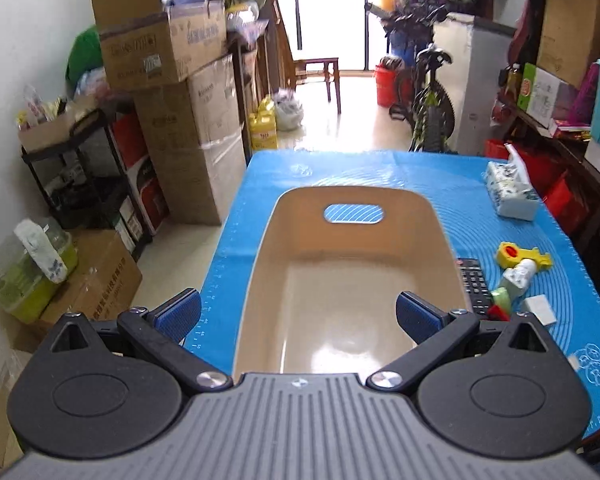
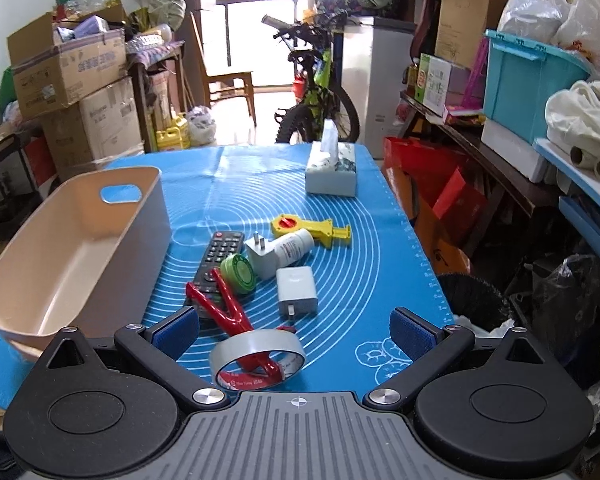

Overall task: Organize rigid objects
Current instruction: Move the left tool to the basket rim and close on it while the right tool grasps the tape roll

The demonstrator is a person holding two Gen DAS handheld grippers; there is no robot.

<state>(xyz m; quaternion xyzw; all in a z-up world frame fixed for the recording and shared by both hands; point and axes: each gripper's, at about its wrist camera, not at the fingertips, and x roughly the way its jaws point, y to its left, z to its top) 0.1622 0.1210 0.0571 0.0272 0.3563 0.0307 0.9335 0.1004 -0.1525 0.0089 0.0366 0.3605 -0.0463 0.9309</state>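
Observation:
A beige bin (image 1: 348, 280) stands on the blue mat (image 1: 440, 184); it also shows in the right wrist view (image 2: 80, 240). My left gripper (image 1: 298, 314) is open above the bin's near end. My right gripper (image 2: 294, 330) is open over a tape roll (image 2: 258, 358) and a red tool (image 2: 228, 312). Beyond lie a black remote (image 2: 218, 264), a green round tin (image 2: 239, 273), a white charger (image 2: 297, 291), a white plug adapter (image 2: 260, 256), a white bottle (image 2: 294, 245) and a yellow tool (image 2: 312, 230).
A tissue box (image 2: 332, 172) stands at the mat's far right. Cardboard boxes (image 1: 172, 80) and a black rack (image 1: 80, 176) line the left wall. A bicycle (image 2: 316, 92) stands beyond the table. Shelves with a teal crate (image 2: 528, 80) run along the right.

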